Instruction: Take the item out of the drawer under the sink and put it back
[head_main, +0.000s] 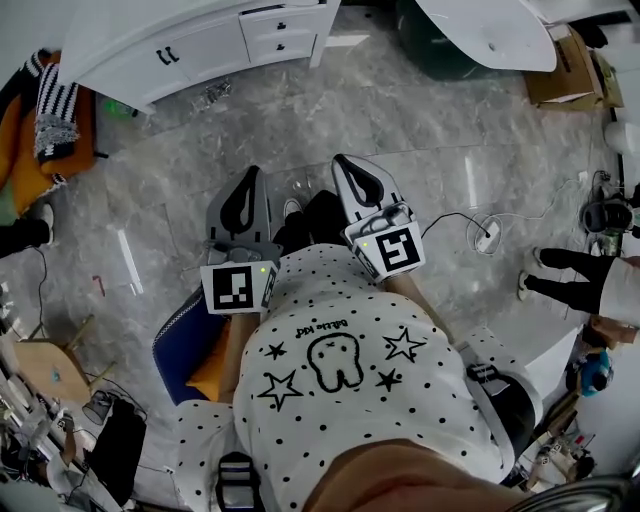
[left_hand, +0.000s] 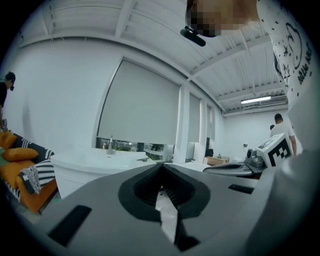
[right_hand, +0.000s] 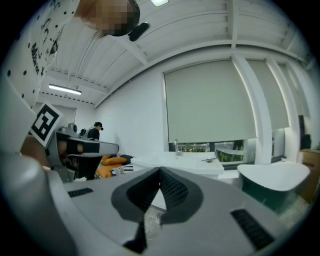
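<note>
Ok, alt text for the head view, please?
A person in a dotted shirt holds the left hand-held gripper and the right hand-held gripper, both shut and empty, above a marble floor. A white cabinet with drawers stands ahead.

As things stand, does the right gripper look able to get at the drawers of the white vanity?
Probably not yet. The right gripper, jaws shut, is held near the person's body, and marble floor lies between it and the closed drawers. Nothing blocks the way; stepping closer should do.

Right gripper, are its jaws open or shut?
Shut: the right gripper shows its jaws meeting at the tips, nothing between them.
</note>
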